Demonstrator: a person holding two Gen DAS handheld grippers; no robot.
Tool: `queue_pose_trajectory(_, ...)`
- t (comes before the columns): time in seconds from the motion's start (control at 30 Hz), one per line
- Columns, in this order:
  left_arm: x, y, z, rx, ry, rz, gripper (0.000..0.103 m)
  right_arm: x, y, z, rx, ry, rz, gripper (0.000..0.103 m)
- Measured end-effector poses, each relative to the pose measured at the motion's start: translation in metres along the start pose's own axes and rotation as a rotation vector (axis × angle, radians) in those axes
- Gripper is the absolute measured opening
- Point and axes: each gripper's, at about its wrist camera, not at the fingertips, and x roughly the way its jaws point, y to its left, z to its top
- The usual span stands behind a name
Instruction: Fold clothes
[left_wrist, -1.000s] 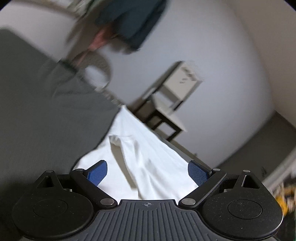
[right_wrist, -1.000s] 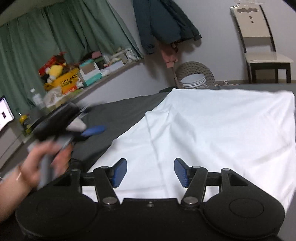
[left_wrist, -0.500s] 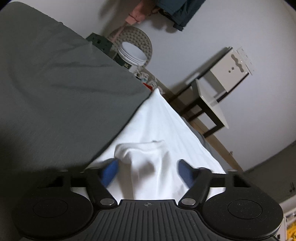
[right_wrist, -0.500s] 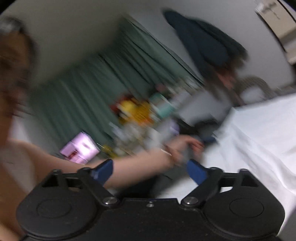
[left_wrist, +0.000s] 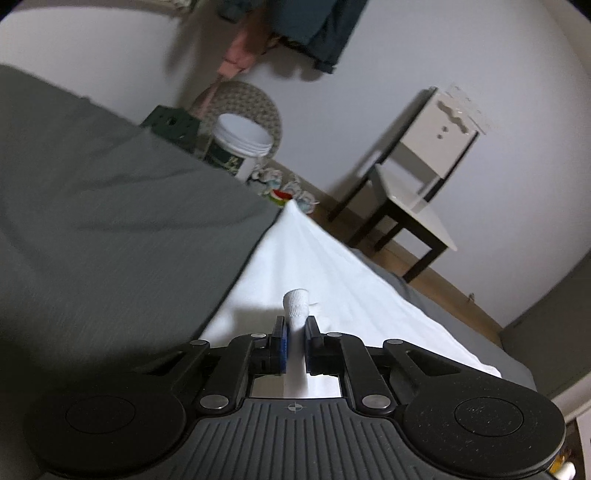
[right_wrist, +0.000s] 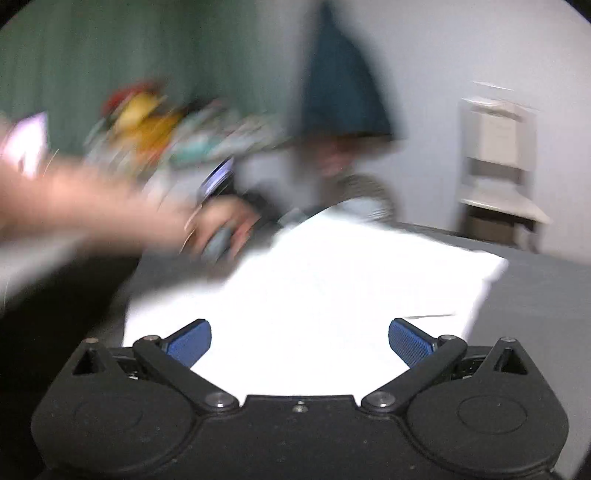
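The left gripper (left_wrist: 294, 341) pinches a white garment (left_wrist: 332, 273) fold at 12 o'clock; only the blurred right view shows the right gripper (right_wrist: 299, 341) spread wide over it, nothing held.

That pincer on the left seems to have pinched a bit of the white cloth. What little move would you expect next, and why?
Probably the right gripper closes on the near edge of the white garment. The left gripper is shut on a bunched bit of it, while the right one hangs open over the cloth, holding nothing; a fold likely needs both ends held.
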Motion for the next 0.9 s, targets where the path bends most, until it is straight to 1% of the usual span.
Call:
queue_pose_trajectory(0.07,-0.004,-0.005,0.007,0.034,0.000,-0.005,0.008,0.019,0.012,-0.005,-0.046,0.080,-0.035,0.100)
queue_pose_trajectory(0.1,-0.005,-0.007,0.010,0.051,0.003,-0.004,0.008,0.028,0.017,-0.007,-0.061,0.109,-0.113,0.085)
queue_pose_trajectory(0.13,-0.006,-0.010,0.013,0.068,0.007,-0.002,0.008,0.033,0.018,-0.008,-0.076,0.129,-0.195,0.060)
queue_pose_trajectory(0.17,-0.008,-0.012,0.014,0.084,0.010,0.000,0.008,0.041,0.020,-0.011,-0.110,0.163,-0.272,0.051)
queue_pose_trajectory(0.2,-0.009,-0.014,0.015,0.099,0.013,0.002,0.008,0.048,0.020,-0.014,-0.153,0.214,-0.312,0.048)
queue_pose_trajectory(0.27,-0.011,-0.018,0.017,0.124,0.019,0.004,0.008,0.056,0.028,-0.029,-0.230,0.292,-0.319,0.049)
queue_pose_trajectory(0.33,-0.012,-0.022,0.020,0.142,0.022,0.006,0.008,0.062,0.035,-0.032,-0.237,0.317,-0.340,0.048)
queue_pose_trajectory(0.37,-0.013,-0.024,0.021,0.154,0.020,0.010,0.008,0.064,0.037,-0.034,-0.236,0.323,-0.359,0.045)
queue_pose_trajectory(0.4,-0.013,-0.026,0.023,0.166,0.017,0.013,0.008,0.068,0.039,-0.035,-0.257,0.336,-0.399,0.028)
queue_pose_trajectory(0.43,-0.014,-0.027,0.025,0.177,0.016,0.017,0.008,0.070,0.040,-0.039,-0.279,0.354,-0.419,0.012)
queue_pose_trajectory(0.47,-0.014,-0.028,0.026,0.180,0.014,0.019,0.008,0.071,0.040,-0.044,-0.300,0.374,-0.430,0.008)
queue_pose_trajectory(0.5,-0.016,-0.029,0.027,0.180,0.011,0.022,0.008,0.072,0.041,-0.049,-0.321,0.394,-0.441,0.007)
queue_pose_trajectory(0.53,-0.017,-0.030,0.028,0.180,0.007,0.024,0.008,0.071,0.042,-0.050,-0.330,0.401,-0.429,0.005)
queue_pose_trajectory(0.63,-0.020,-0.031,0.033,0.182,-0.007,0.025,0.008,0.063,0.045,-0.053,-0.349,0.411,-0.375,0.005)
queue_pose_trajectory(0.7,-0.021,-0.032,0.034,0.205,-0.002,0.037,0.008,0.054,0.048,-0.054,-0.364,0.416,-0.342,0.004)
queue_pose_trajectory(0.77,-0.016,-0.033,0.033,0.244,0.012,0.067,0.008,0.058,0.049,-0.059,-0.379,0.444,-0.341,0.005)
queue_pose_trajectory(0.8,-0.013,-0.033,0.033,0.264,0.019,0.083,0.008,0.061,0.052,-0.062,-0.391,0.461,-0.328,0.005)
queue_pose_trajectory(0.83,-0.012,-0.032,0.032,0.264,0.023,0.091,0.008,0.064,0.054,-0.064,-0.401,0.478,-0.309,0.005)
queue_pose_trajectory(0.9,-0.010,-0.027,0.031,0.248,0.031,0.099,0.008,0.069,0.061,-0.068,-0.451,0.498,-0.316,0.007)
